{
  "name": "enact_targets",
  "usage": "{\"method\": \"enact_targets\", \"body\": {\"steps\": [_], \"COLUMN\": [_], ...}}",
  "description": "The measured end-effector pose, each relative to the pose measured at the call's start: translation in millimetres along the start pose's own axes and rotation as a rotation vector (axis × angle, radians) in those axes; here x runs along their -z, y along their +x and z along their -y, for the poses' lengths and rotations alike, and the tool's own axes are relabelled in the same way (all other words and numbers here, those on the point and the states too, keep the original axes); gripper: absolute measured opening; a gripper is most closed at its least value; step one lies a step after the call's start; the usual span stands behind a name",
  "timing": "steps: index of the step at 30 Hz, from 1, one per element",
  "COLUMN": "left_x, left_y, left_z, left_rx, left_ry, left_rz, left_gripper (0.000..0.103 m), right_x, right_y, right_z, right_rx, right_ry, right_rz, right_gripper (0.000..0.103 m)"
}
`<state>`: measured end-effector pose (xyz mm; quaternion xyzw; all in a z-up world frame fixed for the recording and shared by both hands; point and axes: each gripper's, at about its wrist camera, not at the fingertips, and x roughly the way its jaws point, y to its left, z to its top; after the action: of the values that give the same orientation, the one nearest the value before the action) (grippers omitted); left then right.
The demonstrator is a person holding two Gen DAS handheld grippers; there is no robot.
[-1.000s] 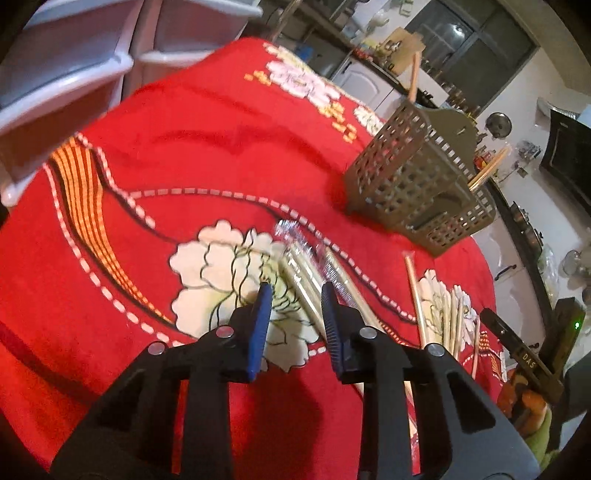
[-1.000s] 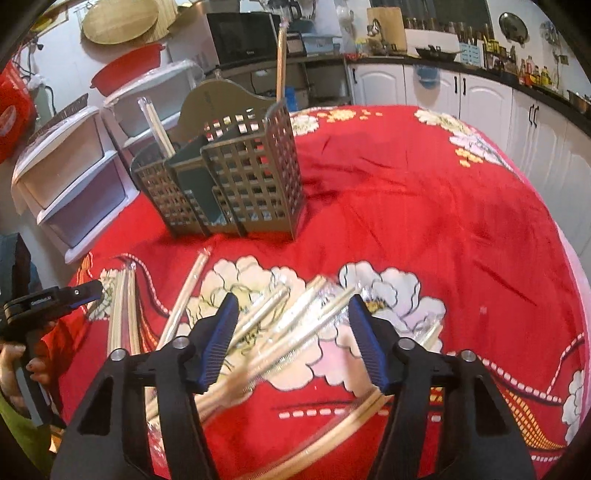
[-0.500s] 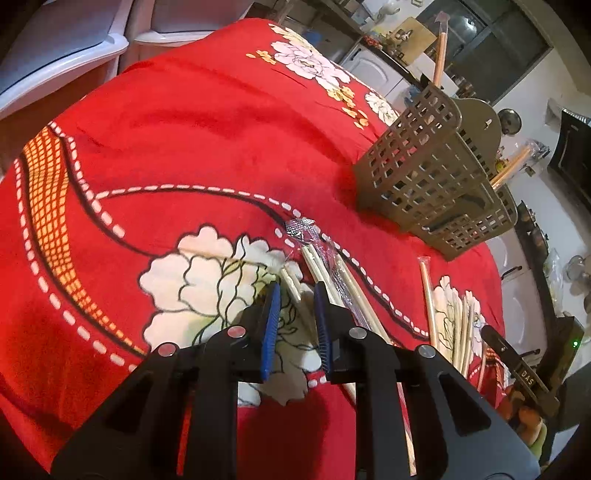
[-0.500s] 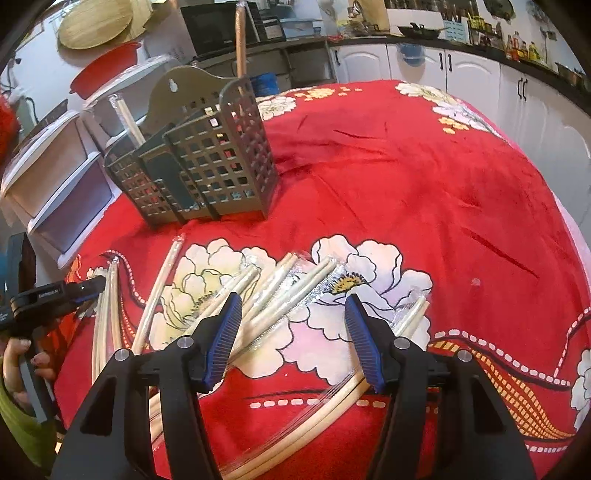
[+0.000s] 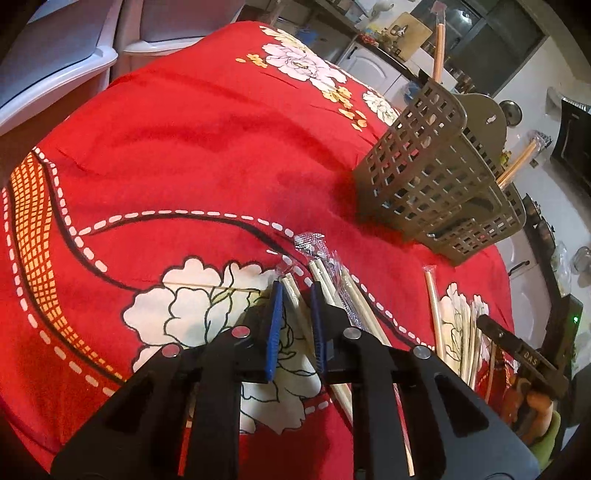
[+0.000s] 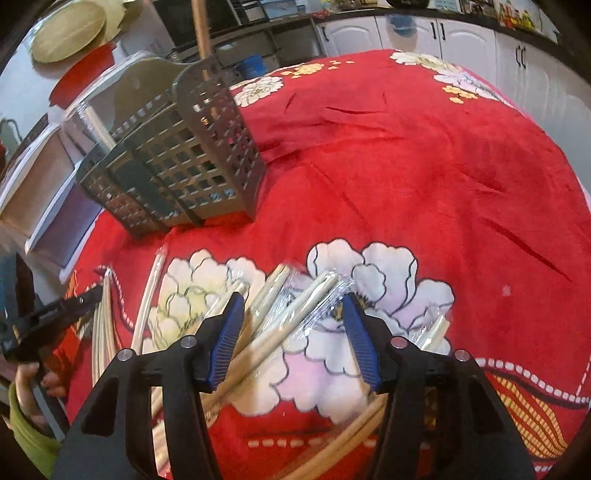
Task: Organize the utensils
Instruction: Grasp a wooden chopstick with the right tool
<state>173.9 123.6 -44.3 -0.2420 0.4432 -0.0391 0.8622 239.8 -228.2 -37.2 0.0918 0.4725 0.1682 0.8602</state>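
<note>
Your left tool [image 5: 297, 295] has just been closing and pinches one wrapped chopstick pair [image 5: 291, 295]; your right tool [image 6: 293, 306] hangs half open over more pairs [image 6: 295, 306]. Few sticks stand in the caddy [image 6: 177, 162]; most lie on the table [image 6: 424, 166].

A round table [image 6: 424, 155] under a red cloth with white peonies fills the middle of this kitchen; white plastic drawers [image 5: 55, 62] stand close by one side. White cabinets [image 6: 472, 33] with dark handles line the far wall beneath a dark counter; a dark window [image 5: 491, 55] sits above, and the light is warm and indoor.
</note>
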Motion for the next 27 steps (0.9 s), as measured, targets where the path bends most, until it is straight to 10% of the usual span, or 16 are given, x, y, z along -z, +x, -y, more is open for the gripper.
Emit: {"method": "enact_targets", "body": {"steps": [13, 27], "left_x": [-8.4, -27.5], "left_y": [-2.5, -52.3], "left_z": [0.7, 22.3], "left_rx": [0.007, 0.044], "left_ry": [-0.014, 0.042], "left_rz": [0.028, 0.147], "left_gripper": [0.004, 0.001], "right_x": [-18.3, -34.1], "right_y": [7.4, -50.6], "right_z": [17.5, -29.2], "right_rx": [-0.061, -0.198], "right_ry": [0.081, -0.062], "right_rz": [0.016, 0.159], "right_gripper": [0.009, 0.005]}}
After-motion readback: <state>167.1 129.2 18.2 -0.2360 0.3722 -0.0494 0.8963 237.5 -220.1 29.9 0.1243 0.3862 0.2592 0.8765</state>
